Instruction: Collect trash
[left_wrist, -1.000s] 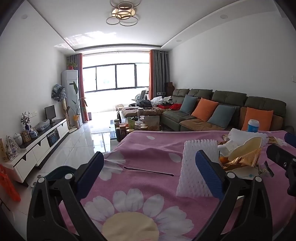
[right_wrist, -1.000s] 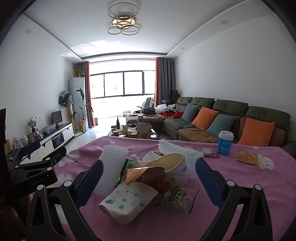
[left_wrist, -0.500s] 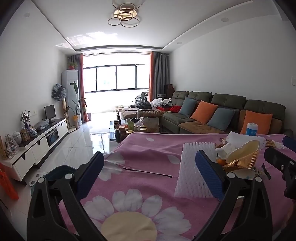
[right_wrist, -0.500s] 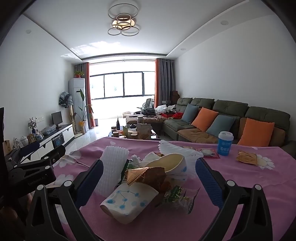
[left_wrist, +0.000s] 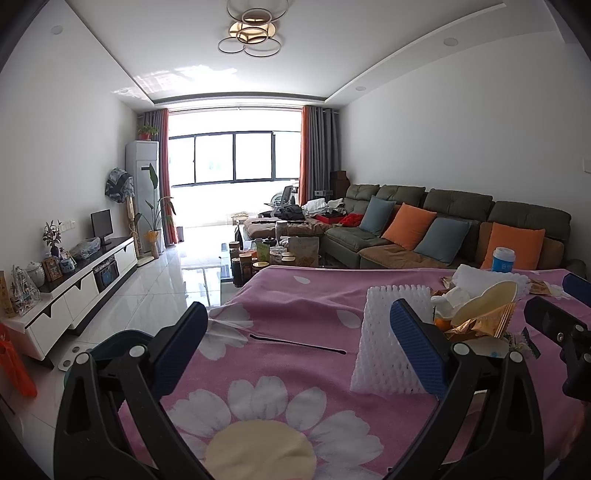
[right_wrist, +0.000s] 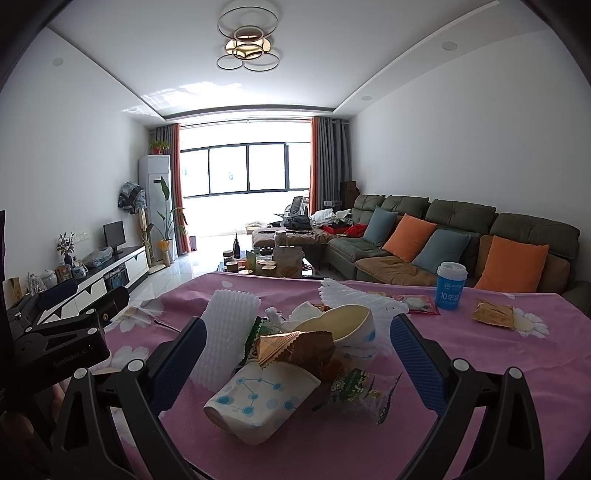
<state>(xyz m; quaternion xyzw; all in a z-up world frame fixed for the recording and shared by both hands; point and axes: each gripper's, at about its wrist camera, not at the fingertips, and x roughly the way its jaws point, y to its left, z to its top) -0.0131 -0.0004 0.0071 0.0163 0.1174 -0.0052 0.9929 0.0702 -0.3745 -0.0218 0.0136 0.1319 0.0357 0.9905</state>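
- Left gripper (left_wrist: 299, 345): blue-padded jaws spread wide, nothing between them, hovering above the pink flower-print tablecloth (left_wrist: 295, 295).
- Right gripper (right_wrist: 299, 358): also spread wide and empty-handed, jaws flanking the trash pile without touching it.
- Straight ahead of the right gripper, heaped in the middle of the cloth: a tipped white paper cup with blue dot-and-line print (right_wrist: 258, 402), mouth toward the lens; a crumpled gold foil wrapper (right_wrist: 291, 345) resting on top of it; a cream-lined paper bowl (right_wrist: 343, 325) tilted just behind; a green-printed clear snack wrapper (right_wrist: 354, 387) just right of the cup.
- Leaning at the left side of the pile: a white foam mesh fruit sleeve (right_wrist: 227, 328), seen in the left view just behind the left gripper's right finger (left_wrist: 384, 343).
- Further back on the cloth, apart from the pile: an upright blue paper cup with white lid (right_wrist: 450, 286), a red-edged sachet (right_wrist: 417, 303) just left of it, a flat gold packet (right_wrist: 493, 314) to its right.
- Lying alone on the cloth ahead of the left gripper: a thin dark stick (left_wrist: 299, 343).
- Beyond the table: a green sofa with orange and blue cushions (right_wrist: 443, 236).
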